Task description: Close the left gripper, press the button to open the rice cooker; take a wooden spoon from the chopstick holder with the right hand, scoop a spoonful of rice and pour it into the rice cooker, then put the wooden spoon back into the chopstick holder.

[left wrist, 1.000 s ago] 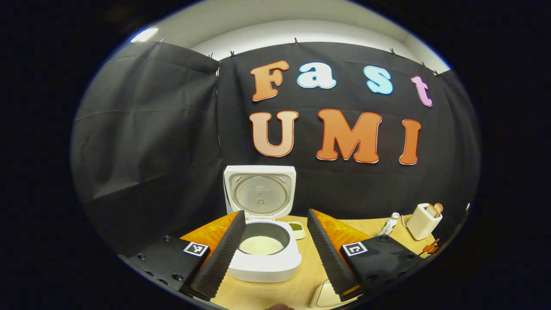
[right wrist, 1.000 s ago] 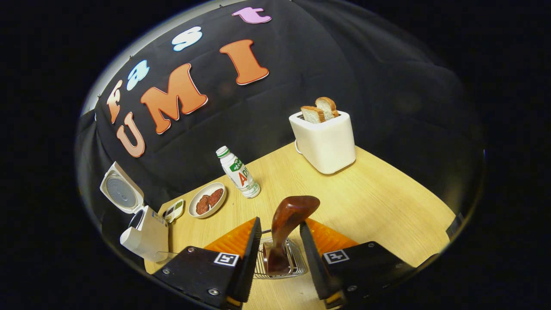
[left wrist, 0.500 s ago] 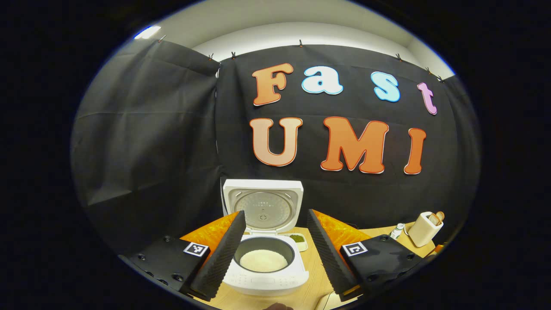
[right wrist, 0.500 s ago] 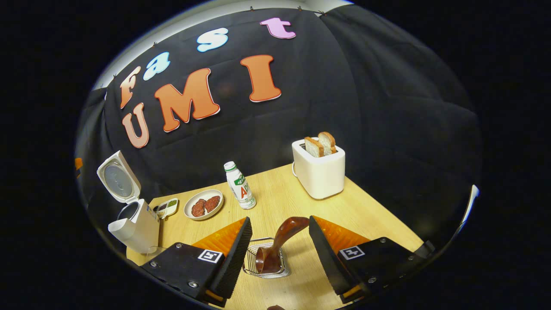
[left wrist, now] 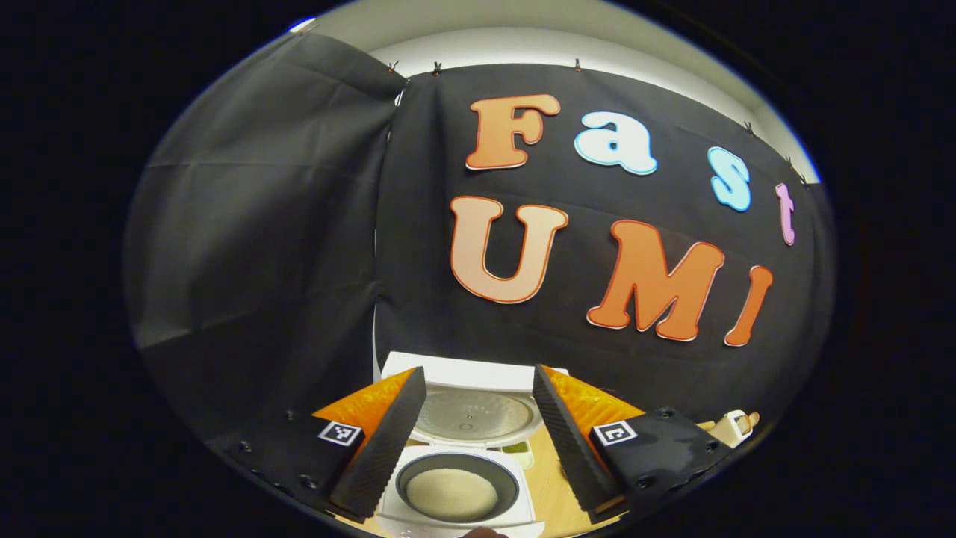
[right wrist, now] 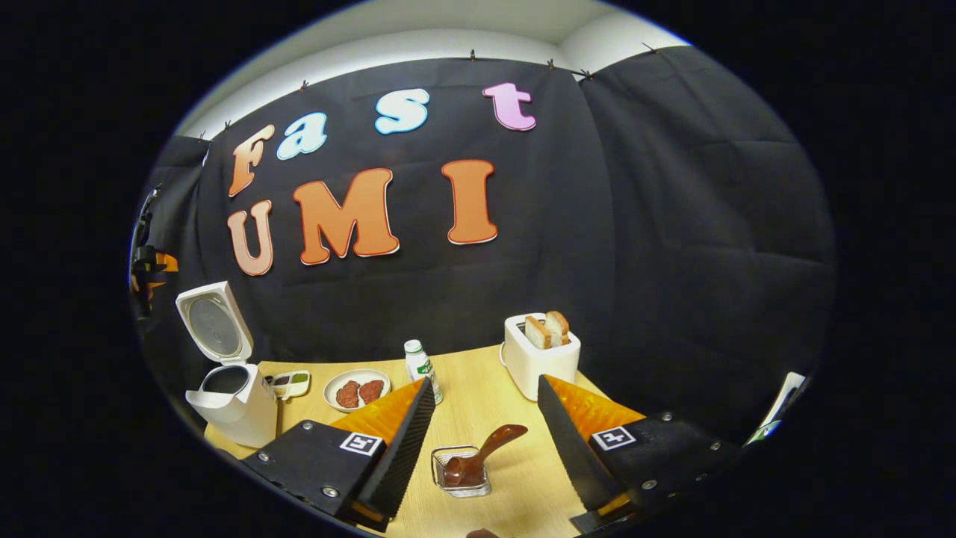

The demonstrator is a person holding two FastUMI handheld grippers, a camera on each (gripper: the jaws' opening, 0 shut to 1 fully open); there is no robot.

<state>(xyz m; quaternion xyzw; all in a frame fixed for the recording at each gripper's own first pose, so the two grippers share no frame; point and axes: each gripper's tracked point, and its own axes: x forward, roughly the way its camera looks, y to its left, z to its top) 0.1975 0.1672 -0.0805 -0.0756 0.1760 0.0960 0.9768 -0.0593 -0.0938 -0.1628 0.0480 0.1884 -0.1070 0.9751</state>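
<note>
The wooden spoon (right wrist: 478, 454) sits in its wire holder (right wrist: 461, 472); both grippers' jaws are spread, holding nothing. The right gripper (right wrist: 484, 441) should lift straight clear.

Even overhead light, strong fisheye bending

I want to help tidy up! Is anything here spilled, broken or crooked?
Nothing looks spilled or broken. The wooden spoon leans tilted in the wire chopstick holder rather than standing straight. The rice cooker stands with its lid up and rice showing inside, and two bread slices poke out of the toaster.
</note>
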